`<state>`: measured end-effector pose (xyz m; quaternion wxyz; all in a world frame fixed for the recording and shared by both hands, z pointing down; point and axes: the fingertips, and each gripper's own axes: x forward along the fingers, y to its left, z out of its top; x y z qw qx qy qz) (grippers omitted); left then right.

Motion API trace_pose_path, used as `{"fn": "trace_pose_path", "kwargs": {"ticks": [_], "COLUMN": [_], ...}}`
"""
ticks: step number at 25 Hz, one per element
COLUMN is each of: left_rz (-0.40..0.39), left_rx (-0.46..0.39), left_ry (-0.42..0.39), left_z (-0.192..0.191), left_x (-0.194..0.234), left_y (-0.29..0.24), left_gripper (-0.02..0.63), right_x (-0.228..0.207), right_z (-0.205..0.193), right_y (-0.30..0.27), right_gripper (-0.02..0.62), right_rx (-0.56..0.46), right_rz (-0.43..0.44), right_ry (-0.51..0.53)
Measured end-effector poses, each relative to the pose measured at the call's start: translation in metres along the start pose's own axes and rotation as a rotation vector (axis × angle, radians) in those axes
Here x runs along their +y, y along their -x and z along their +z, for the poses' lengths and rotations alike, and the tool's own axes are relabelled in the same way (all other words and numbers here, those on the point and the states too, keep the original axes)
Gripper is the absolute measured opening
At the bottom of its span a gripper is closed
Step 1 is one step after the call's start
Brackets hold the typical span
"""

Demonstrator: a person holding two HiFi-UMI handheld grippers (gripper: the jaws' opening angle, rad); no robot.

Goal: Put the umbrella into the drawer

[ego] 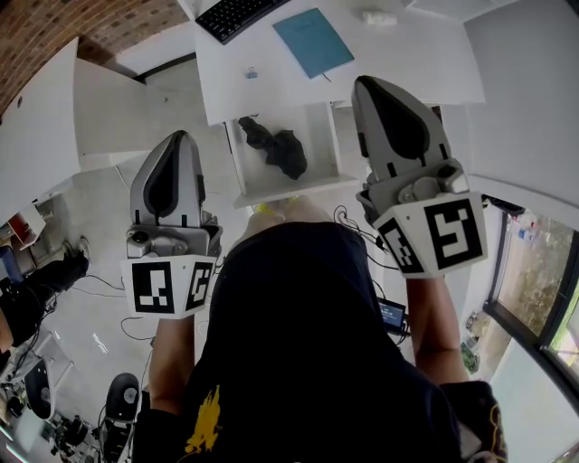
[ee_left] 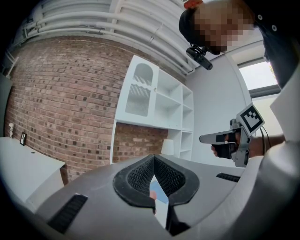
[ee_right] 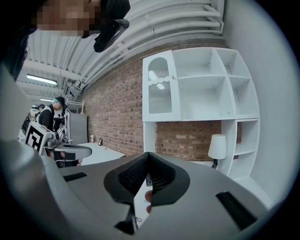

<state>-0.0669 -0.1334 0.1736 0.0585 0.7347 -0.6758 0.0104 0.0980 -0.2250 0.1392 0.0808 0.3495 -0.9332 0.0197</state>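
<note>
The black umbrella [ego: 276, 149] lies crumpled inside the open drawer [ego: 288, 192] at the bench's [ego: 398, 63] near edge. The left hand-held gripper [ego: 181, 136] and the right hand-held gripper [ego: 366, 83] hover on either side of the drawer, clear of it. Each has its jaws closed together and holds nothing. A keyboard [ego: 237, 14] and a blue notebook [ego: 312, 41] lie farther back on the bench.

White desk [ego: 407, 63]: black keyboard [ego: 237, 14] at its far left, blue notebook [ego: 313, 41] flat near the middle, small white object [ego: 378, 17] toward the far right. Open drawer [ego: 330, 145] at the desk's near edge: one folded black umbrella [ego: 276, 146] lying inside.
</note>
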Motion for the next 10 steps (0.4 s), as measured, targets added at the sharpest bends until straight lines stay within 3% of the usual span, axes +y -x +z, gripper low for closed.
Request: {"fn": "trace_pose_path", "kwargs": {"ticks": [10], "left_rz": [0.000], "left_rx": [0.014], "left_ry": [-0.010], "left_z": [-0.0050], "left_x": [0.0005], "left_y": [0.0019], "left_gripper": [0.018], "right_x": [0.0048], "right_z": [-0.0041], "right_y": [-0.0022], "right_gripper": [0.002], "right_rx": [0.018], "right_rz": [0.015], "right_ry": [0.029]}}
